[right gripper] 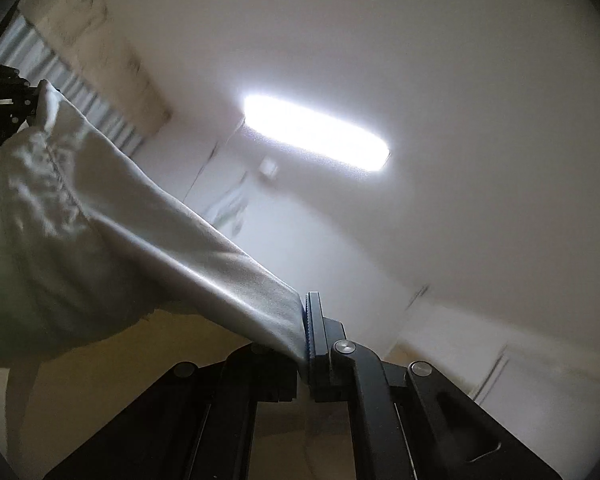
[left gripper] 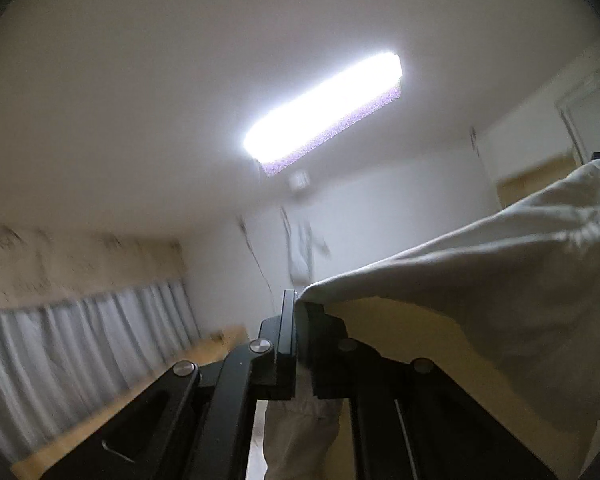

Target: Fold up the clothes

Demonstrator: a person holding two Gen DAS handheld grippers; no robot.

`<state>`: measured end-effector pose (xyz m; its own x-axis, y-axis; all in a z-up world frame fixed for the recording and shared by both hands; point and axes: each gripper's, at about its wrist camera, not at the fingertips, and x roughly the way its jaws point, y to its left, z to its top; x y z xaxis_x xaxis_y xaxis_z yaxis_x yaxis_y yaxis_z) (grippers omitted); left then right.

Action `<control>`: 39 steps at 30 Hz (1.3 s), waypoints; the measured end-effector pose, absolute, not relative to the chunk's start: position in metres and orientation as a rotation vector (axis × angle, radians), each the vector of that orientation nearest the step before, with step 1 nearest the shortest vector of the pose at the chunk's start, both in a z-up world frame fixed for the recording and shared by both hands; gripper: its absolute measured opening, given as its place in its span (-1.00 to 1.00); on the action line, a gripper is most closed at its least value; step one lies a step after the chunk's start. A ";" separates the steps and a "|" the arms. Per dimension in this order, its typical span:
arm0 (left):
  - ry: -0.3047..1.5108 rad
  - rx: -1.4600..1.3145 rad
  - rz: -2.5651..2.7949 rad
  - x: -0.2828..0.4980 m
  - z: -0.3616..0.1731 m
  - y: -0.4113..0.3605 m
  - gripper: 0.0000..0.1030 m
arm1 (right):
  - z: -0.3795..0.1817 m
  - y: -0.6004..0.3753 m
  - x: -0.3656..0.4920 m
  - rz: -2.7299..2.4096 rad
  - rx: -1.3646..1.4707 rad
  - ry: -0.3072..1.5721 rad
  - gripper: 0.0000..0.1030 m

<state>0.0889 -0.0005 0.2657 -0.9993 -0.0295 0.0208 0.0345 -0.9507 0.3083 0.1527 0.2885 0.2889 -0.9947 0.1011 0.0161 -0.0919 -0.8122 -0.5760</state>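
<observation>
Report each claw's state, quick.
Left claw: closed on the white garment.
Right claw: closed on the same garment.

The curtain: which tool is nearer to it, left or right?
Left. The curtain hangs beside the left tool; the right tool sees it farther off, beyond the left tool and the stretched cloth.

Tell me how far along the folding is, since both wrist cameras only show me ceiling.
Done: each set of tongs is shut on an end of the white garment, left tongs and right tongs. In hand: the cloth is lifted and stretched between them, both cameras tilted up toward the ceiling light. Left: no fold is visible; the cloth hangs bunched and creased, and no surface to lay it on is in view.
</observation>
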 end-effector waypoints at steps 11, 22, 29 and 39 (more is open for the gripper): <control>-0.459 0.797 -3.015 -0.205 0.036 0.052 -0.86 | 0.051 0.308 -0.181 2.868 -1.002 -0.724 -0.95; -0.512 1.136 -2.834 -0.391 -0.135 0.077 -0.86 | -0.152 0.305 -0.395 2.689 -1.373 -0.624 -0.94; -0.515 1.296 -2.748 -0.445 -0.204 0.070 -0.80 | -0.221 0.307 -0.461 2.660 -1.569 -0.532 -0.94; -0.572 1.245 -2.920 -0.390 -0.191 0.060 0.29 | -0.206 0.346 -0.419 2.775 -1.486 -0.463 0.44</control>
<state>-0.3899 0.0602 -0.1912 -0.6988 -0.0607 -0.7127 -0.2128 -0.9336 0.2882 -0.4188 0.3456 -0.2060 -0.5633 0.1009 -0.8201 0.1705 -0.9570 -0.2349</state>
